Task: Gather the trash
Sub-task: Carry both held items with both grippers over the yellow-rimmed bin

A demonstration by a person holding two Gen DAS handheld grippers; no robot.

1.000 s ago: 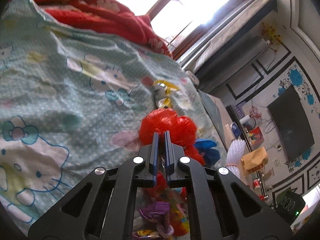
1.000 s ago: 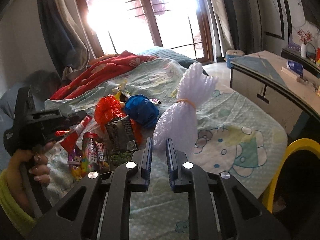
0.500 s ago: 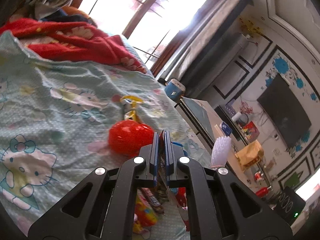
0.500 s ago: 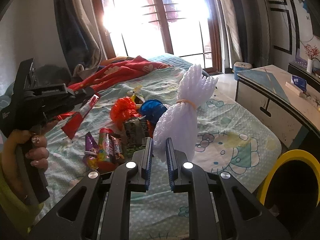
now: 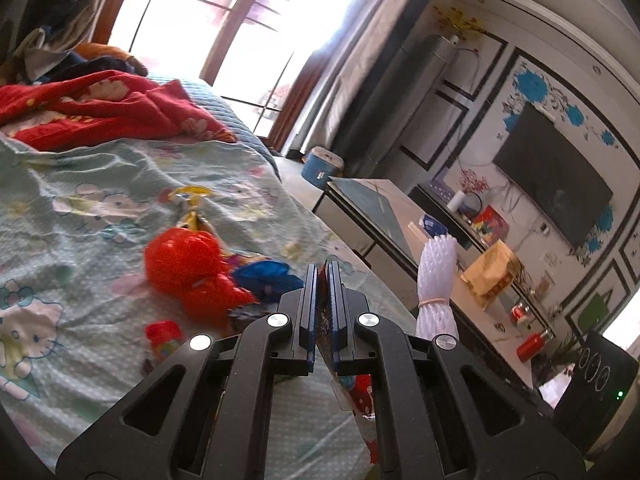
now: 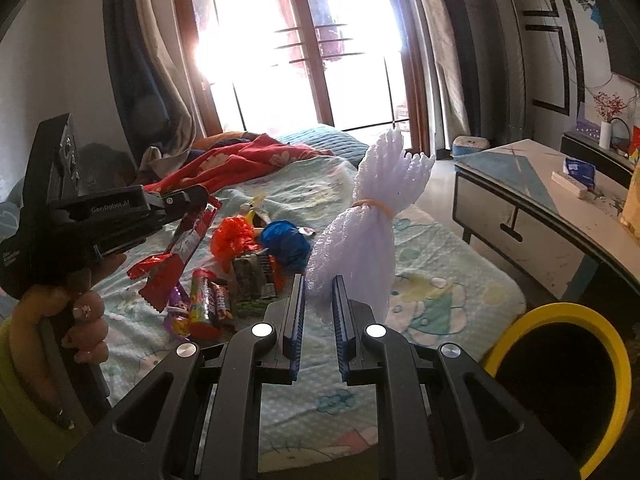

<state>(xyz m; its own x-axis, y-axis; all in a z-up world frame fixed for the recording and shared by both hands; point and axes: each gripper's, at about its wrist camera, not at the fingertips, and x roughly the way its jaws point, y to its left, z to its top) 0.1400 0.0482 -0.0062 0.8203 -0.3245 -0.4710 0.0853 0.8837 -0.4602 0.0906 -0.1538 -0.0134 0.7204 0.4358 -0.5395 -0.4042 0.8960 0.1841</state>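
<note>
Left tool: the left tool is clamped tight on a flat red crinkly snack wrapper, pinched at its upper end so the rest hangs free below the jaws; in the right wrist view it dangles at mid left, clear of the bed.
Right tool: the right tool grips the lower part of a white foam net bundle tied with a rubber band, jaws narrow on the soft mesh, bundle standing up at frame centre.
Why held so: my guess is that each hand has lifted one piece, so both can go to the bin together.
Bin: a round black bin with a yellow rim sits at the lower right of the right wrist view, beside the bed's edge, mouth open.
Trash left: a crumpled orange-red plastic bag, a blue crumpled bag and small candy tubes and packets lie clustered on the pale green cartoon-print bedsheet, left of centre.
Open room: bare sheet lies between pile and bin; the grey-topped desk crowds the right side, so the path likely runs over the bed corner.
</note>
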